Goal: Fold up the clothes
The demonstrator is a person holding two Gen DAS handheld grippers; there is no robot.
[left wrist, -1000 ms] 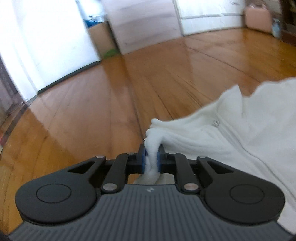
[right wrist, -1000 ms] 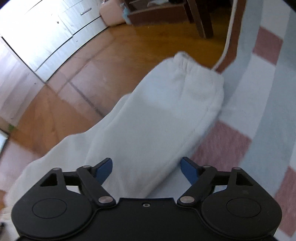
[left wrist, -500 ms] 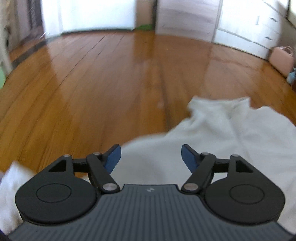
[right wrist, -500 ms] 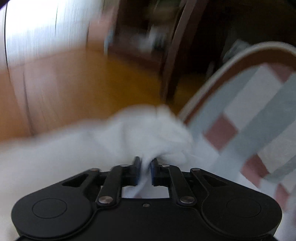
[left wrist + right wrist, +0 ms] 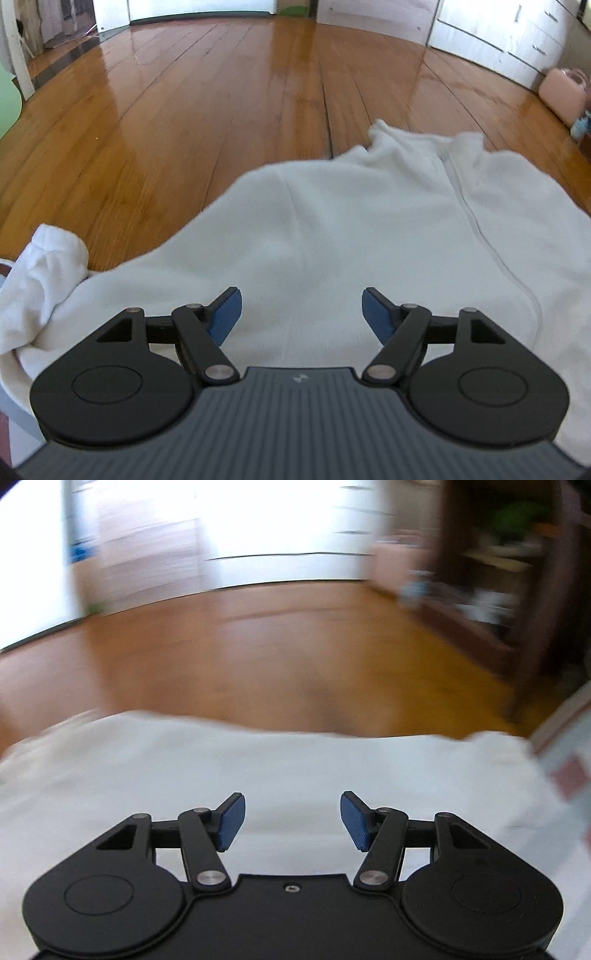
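Note:
A white fleece jacket (image 5: 369, 229) with a zip down its front lies spread on the wooden floor, collar at the far end. One cuffed sleeve end (image 5: 48, 266) is bunched at the left. My left gripper (image 5: 302, 314) is open and empty just above the jacket's near part. In the blurred right wrist view the same white garment (image 5: 258, 771) fills the lower half. My right gripper (image 5: 292, 821) is open and empty above it.
A wooden floor (image 5: 221, 92) stretches ahead. White cabinets (image 5: 498, 33) and a pink case (image 5: 563, 92) stand at the far right. A checked rug (image 5: 569, 771) lies at the right edge, with dark wooden furniture (image 5: 517, 590) behind.
My left gripper let go of the white fabric a second ago and stays open. My right gripper closed on the sleeve half a second ago and has now opened. The right view swung left.

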